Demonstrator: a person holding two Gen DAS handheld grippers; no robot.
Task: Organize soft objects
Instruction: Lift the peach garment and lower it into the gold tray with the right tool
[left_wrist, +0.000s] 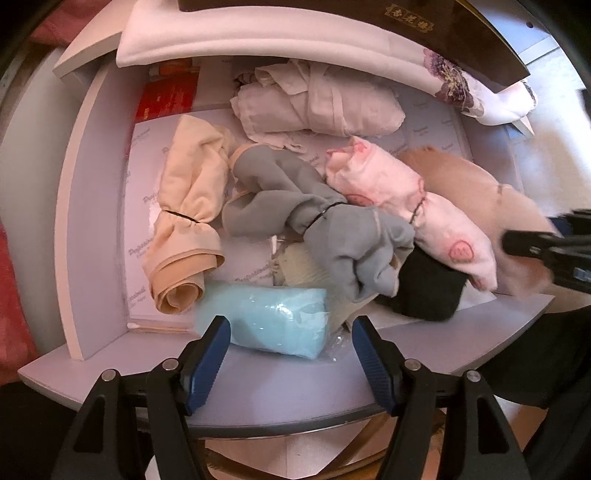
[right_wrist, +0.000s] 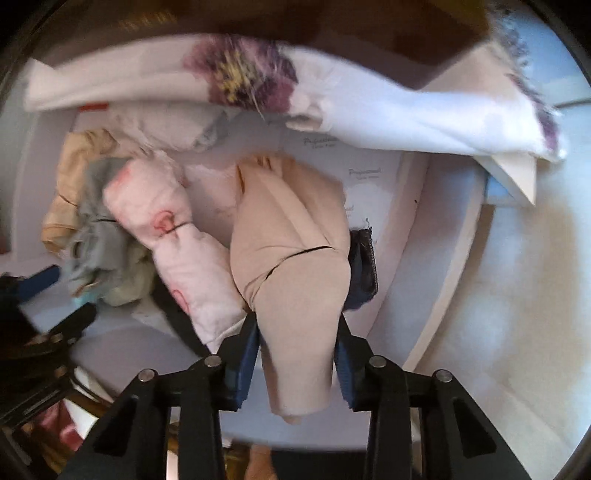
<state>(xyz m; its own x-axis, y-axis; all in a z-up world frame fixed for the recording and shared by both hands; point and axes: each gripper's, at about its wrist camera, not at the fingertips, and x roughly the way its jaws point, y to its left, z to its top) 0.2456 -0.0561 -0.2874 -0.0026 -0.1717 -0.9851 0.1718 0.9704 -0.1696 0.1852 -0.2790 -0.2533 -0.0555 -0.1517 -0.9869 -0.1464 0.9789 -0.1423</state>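
An open white drawer (left_wrist: 92, 206) holds several rolled cloth bundles tied with thin bands. In the left wrist view I see a cream roll (left_wrist: 188, 221), a grey roll (left_wrist: 317, 221), a pink printed roll (left_wrist: 410, 206), a black piece (left_wrist: 428, 291) and a light blue wrapped packet (left_wrist: 273, 321) at the front. My left gripper (left_wrist: 290, 339) is open, its fingers on either side of the blue packet's near end. My right gripper (right_wrist: 297, 328) is shut on a beige roll (right_wrist: 291, 258), which lies at the drawer's right beside the pink roll (right_wrist: 173, 236).
A crumpled pale cloth (left_wrist: 317, 99) lies at the drawer's back beside a red packet (left_wrist: 166, 92). A white floral fabric (right_wrist: 295, 88) hangs over the drawer's back edge under a dark box (left_wrist: 424, 22). A dark blue cloth (right_wrist: 364, 269) lies against the drawer's right wall.
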